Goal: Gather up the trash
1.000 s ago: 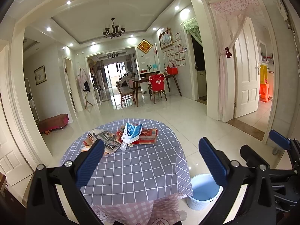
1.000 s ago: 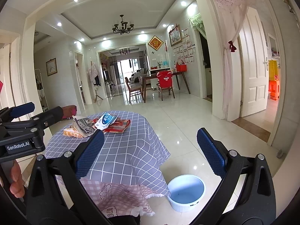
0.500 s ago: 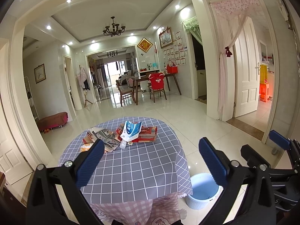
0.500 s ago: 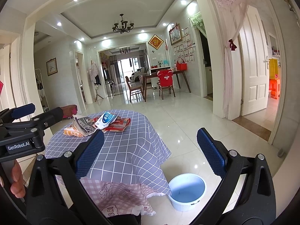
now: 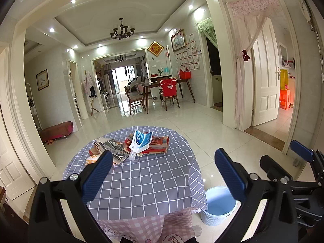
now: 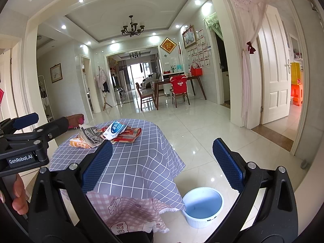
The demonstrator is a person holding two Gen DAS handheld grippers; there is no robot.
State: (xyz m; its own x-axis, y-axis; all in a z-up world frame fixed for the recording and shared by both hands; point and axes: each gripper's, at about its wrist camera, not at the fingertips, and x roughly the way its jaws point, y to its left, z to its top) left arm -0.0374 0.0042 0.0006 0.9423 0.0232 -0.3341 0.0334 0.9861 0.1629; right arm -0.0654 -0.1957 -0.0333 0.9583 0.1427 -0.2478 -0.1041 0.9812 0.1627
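Trash lies at the far side of a round table with a grey checked cloth (image 5: 141, 178): a blue-and-white wrapper (image 5: 141, 139) over a small clear bottle (image 5: 132, 155), a red packet (image 5: 158, 144), crumpled newspaper (image 5: 112, 147) and an orange wrapper (image 5: 93, 158). The pile also shows in the right wrist view (image 6: 113, 131). A pale blue bin (image 5: 219, 205) stands on the floor right of the table, also in the right wrist view (image 6: 202, 206). My left gripper (image 5: 164, 174) is open and empty, short of the table. My right gripper (image 6: 162, 164) is open and empty, above the bin.
White glossy tile floor (image 5: 202, 133) surrounds the table. A pink undercloth (image 6: 129, 212) hangs below the grey one. A dining table with chairs (image 5: 162, 93) stands far back. A red bench (image 5: 56, 130) sits at the left wall. A white door (image 5: 265, 77) stands open at right.
Both grippers have drifted slightly; the table and trash sit a little higher in the left wrist view. Both stay open and empty.
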